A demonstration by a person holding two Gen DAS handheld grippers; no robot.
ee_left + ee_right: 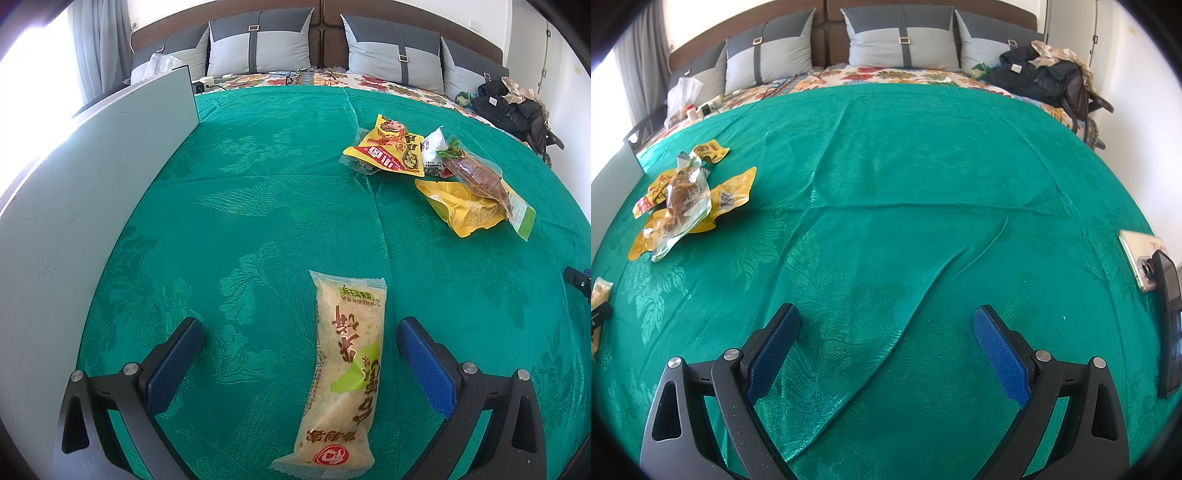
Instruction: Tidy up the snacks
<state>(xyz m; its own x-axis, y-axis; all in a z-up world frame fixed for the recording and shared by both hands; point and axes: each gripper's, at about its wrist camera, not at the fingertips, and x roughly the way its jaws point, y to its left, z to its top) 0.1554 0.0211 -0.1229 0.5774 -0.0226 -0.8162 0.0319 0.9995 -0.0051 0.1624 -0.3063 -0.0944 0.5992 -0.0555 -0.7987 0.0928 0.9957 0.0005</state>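
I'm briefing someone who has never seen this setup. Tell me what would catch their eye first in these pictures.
The bright green patterned bedspread fills both views. In the left wrist view, a long pale snack packet lies alone between the open blue pads of the left hand-held gripper. Farther right in that view sits a jumbled pile of yellow and clear snack packets, while the right hand-held gripper is open over bare cloth.

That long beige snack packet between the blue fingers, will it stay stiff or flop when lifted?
The beige snack packet looks evenly filled and straight, so probably fairly stiff. Its glossy wrapper may slip a little. Contents look crumbly, perhaps fragile under a hard squeeze.
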